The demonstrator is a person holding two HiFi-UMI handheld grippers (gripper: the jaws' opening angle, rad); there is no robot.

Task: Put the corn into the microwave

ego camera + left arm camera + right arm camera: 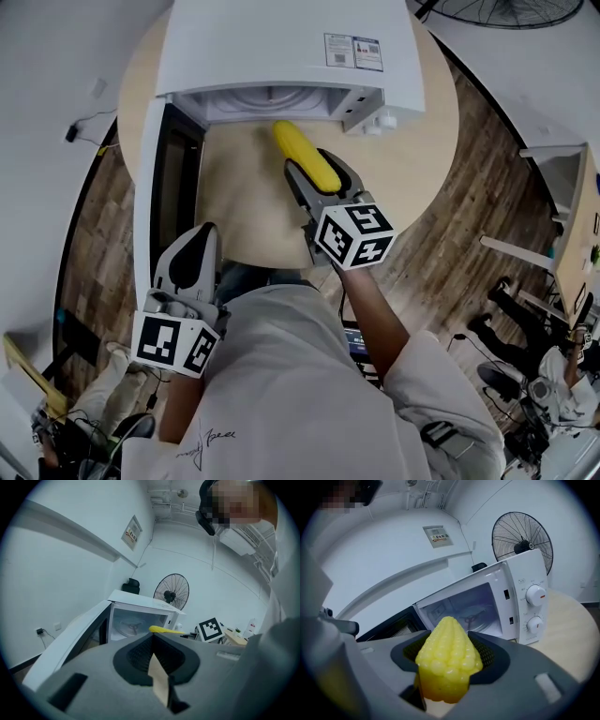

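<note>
A yellow corn cob [305, 155] is held in my right gripper [317, 176], shut on it, tip pointing toward the open white microwave [286, 47]. In the right gripper view the corn [447, 660] fills the jaws, with the microwave cavity [466, 609] and its glass turntable just beyond. The microwave door [169, 178] hangs open to the left. My left gripper [187, 267] rests lower left beside the door edge, jaws together with nothing in them. The left gripper view shows the microwave [140, 618] and the corn [165, 630] ahead.
The microwave stands on a round wooden table [427, 141]. Its control knobs [534, 606] sit to the right of the cavity. A standing fan [521, 538] is behind it. Wood floor and a person's legs [511, 309] lie to the right.
</note>
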